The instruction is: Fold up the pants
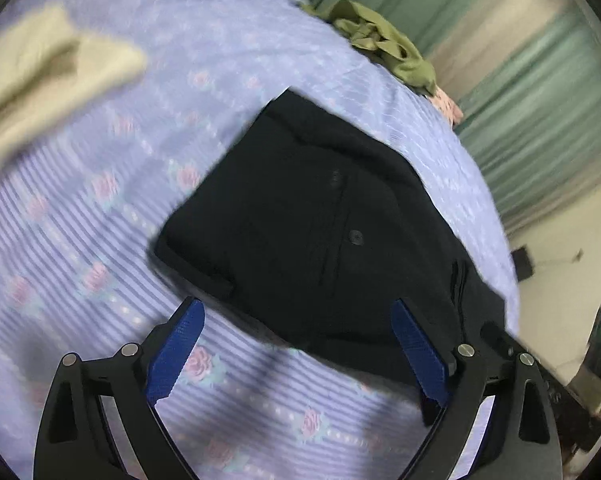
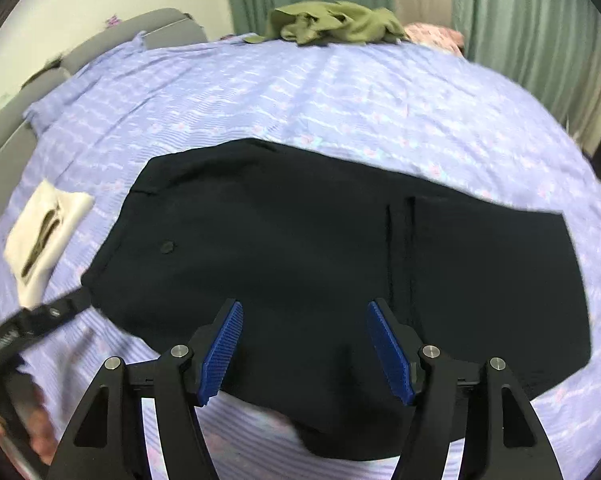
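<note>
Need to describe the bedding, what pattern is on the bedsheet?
Lavender bedsheet with fine stripes and pink roses, clearest in the left wrist view.

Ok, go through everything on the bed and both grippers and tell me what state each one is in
black pants: folded into a flat block, lying on the bedsheet, held by neither gripper
left gripper: jaws open, nothing between them
right gripper: jaws open, nothing between them
olive garment: crumpled, unfolded, at the far edge
cream garment: folded flat beside the pants
bedsheet: spread flat

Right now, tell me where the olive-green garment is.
The olive-green garment lies crumpled at the bed's far edge, top centre in the right wrist view, beyond the black pants and before the green curtain.
</note>
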